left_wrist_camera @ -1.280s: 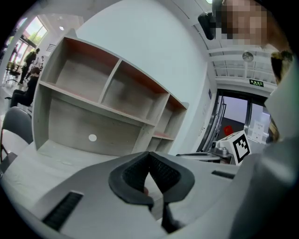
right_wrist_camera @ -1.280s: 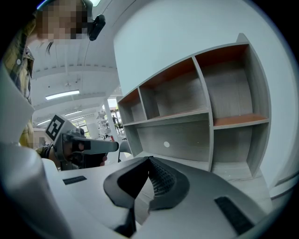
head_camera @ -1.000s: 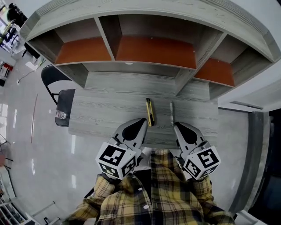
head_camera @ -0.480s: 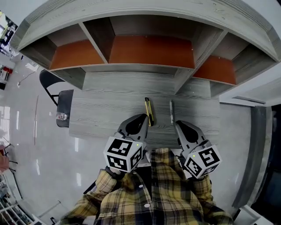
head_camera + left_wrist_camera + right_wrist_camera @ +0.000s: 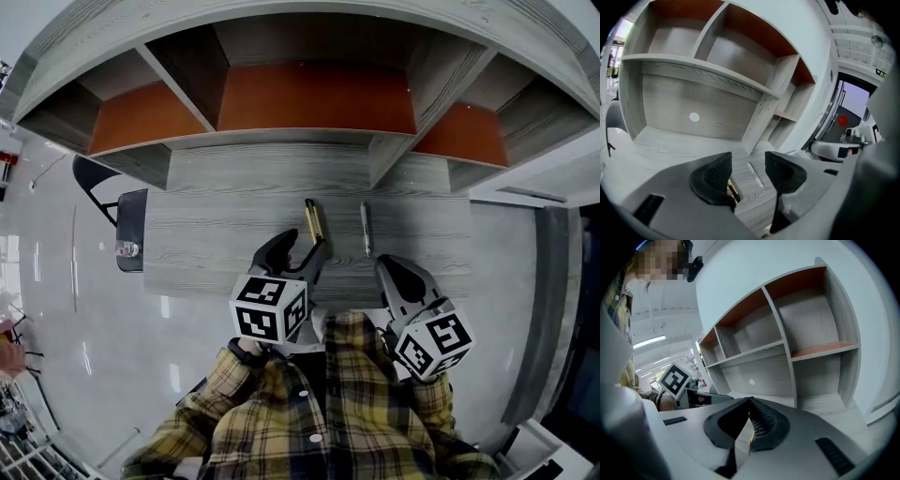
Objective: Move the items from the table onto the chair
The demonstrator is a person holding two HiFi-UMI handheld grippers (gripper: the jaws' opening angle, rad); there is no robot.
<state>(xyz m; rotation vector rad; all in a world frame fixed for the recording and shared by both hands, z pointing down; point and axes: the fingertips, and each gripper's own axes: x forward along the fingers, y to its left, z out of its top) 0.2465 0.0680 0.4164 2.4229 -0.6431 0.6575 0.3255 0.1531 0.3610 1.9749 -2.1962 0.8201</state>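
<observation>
My left hand-held gripper point(image 5: 298, 246) has just spread its jaws, nothing between them, to straddle the yellow knife point(image 5: 314, 225) on the table point(image 5: 216, 234); my right hand-held gripper point(image 5: 394, 274) is pressed together, idle.

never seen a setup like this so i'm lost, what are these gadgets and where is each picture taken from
No robot here: a person holds a two-jaw gripper in each hand; the patterned cubes belong to them. The head view looks down from the person's head; the other two cameras ride on the grippers, looking along their jaws. On the grey table lie a slim yellow-and-black tool and a thin grey stick. A chair stands at its left end. The left gripper has just been opening; its jaws stand apart by the yellow tool, gripping nothing. The right gripper is shut and empty.
</observation>
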